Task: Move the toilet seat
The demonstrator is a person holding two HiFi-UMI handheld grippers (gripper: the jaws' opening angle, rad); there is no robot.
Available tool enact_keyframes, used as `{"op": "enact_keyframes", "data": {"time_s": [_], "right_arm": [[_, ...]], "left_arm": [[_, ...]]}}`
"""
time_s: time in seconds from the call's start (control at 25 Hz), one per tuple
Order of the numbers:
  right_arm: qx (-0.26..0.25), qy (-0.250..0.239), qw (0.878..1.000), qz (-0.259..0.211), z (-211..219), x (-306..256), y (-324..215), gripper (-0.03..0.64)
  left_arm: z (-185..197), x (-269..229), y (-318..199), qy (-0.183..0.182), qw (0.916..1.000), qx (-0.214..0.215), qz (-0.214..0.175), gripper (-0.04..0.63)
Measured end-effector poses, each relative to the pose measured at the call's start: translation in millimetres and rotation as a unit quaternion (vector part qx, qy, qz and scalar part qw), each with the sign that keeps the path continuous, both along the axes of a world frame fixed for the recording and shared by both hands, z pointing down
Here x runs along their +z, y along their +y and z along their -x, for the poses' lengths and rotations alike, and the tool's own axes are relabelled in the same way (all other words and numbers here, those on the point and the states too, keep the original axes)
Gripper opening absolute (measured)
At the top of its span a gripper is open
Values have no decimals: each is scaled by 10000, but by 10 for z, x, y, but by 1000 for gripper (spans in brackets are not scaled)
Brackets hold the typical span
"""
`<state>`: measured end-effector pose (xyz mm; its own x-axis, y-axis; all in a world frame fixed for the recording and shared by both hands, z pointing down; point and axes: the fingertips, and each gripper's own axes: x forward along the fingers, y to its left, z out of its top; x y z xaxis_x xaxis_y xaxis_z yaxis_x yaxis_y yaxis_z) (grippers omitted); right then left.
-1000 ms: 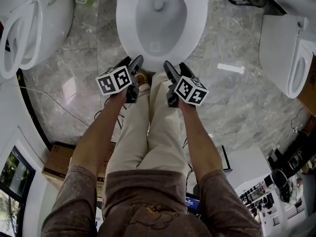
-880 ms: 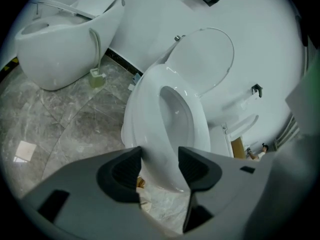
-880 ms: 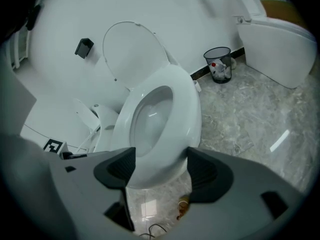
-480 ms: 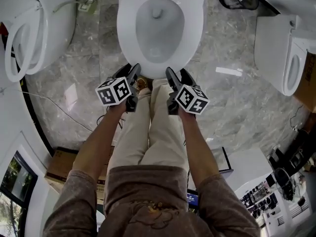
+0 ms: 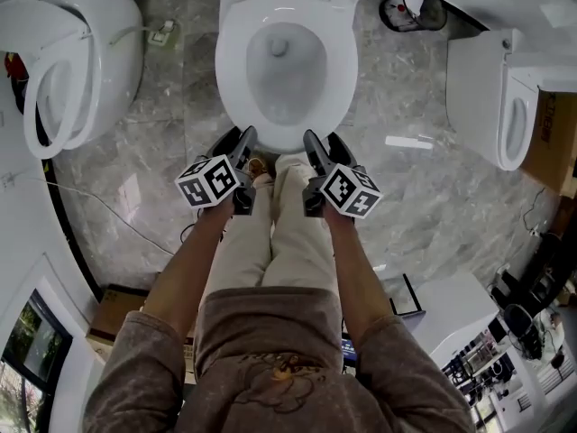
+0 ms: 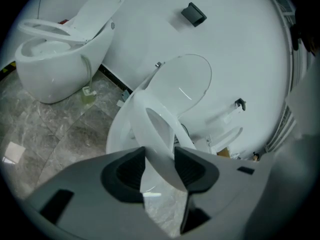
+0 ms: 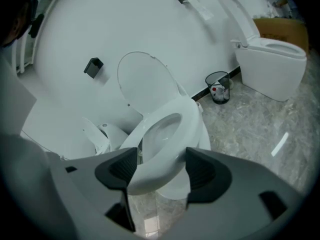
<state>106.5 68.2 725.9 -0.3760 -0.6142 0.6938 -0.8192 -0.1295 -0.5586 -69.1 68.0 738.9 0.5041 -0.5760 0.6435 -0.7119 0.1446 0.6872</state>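
Both left gripper [image 6: 160, 165] and right gripper [image 7: 161, 166] fingers, just closing, clamp toilet seat [image 7: 194, 134] front edge above bowl [image 6: 115, 134]; that gives my lift the most leverage.

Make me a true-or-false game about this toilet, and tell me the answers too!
1. The left gripper and right gripper both hold the seat. True; their jaws have just been closing on it.
2. The seat lies flat on the bowl. False: it is tilted up off the bowl.
3. The lid stands up. True.
4. The floor is wood. False: the floor is grey stone.
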Motion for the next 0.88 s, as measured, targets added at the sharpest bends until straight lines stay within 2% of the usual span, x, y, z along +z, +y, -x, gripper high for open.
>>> {"op": "enact_keyframes", "data": {"time_s": [0.28,0.6,0.88], "right_arm": [[6,263,9990,-353,40,-506,-240,310],[202,407,9958,-790,35,-988,-583,314],[12,505,9926,-1105,29,-1343,-907,310]], "left_arm": [[-8,-498,-227,55,9994,-12,-332,199],[-19,-982,-561,289,9973,-160,-662,218],[-4,-1329,-885,412,9948,-308,-880,232]]}}
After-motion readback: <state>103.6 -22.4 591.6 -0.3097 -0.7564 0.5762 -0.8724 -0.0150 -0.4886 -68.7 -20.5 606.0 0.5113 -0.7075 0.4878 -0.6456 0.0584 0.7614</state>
